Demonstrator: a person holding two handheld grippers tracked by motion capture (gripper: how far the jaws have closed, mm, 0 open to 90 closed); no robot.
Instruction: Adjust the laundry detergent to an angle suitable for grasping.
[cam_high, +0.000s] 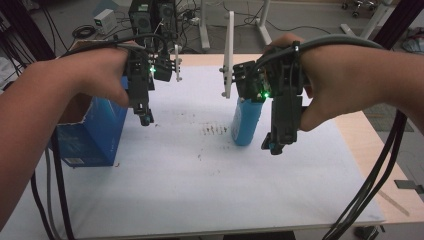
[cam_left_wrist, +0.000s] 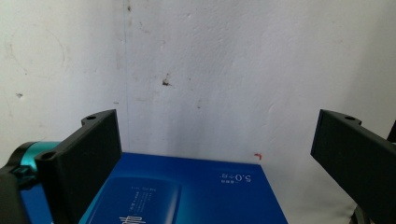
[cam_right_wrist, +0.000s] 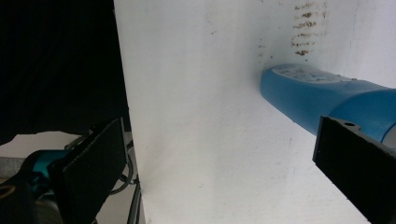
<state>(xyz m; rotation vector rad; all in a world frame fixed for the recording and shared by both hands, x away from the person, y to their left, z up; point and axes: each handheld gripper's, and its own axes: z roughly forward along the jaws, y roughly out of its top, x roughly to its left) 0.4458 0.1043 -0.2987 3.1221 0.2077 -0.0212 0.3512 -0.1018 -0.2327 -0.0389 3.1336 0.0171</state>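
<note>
High view: both hands (cam_high: 100, 75) hold tools (cam_high: 145, 119) pointing down.

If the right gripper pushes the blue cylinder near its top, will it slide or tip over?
The blue cylinder stands upright, tall for its narrow base, so a high push would probably tip it. Its round body would then likely roll on the white table sheet. The smooth-looking wall may slip between the open right gripper.

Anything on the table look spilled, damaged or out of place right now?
Yes: dark crumbs or stains are scattered on the white table cover, just left of the upright blue bottle. The blue box stands open at the left edge. Nothing looks tipped or broken.
</note>
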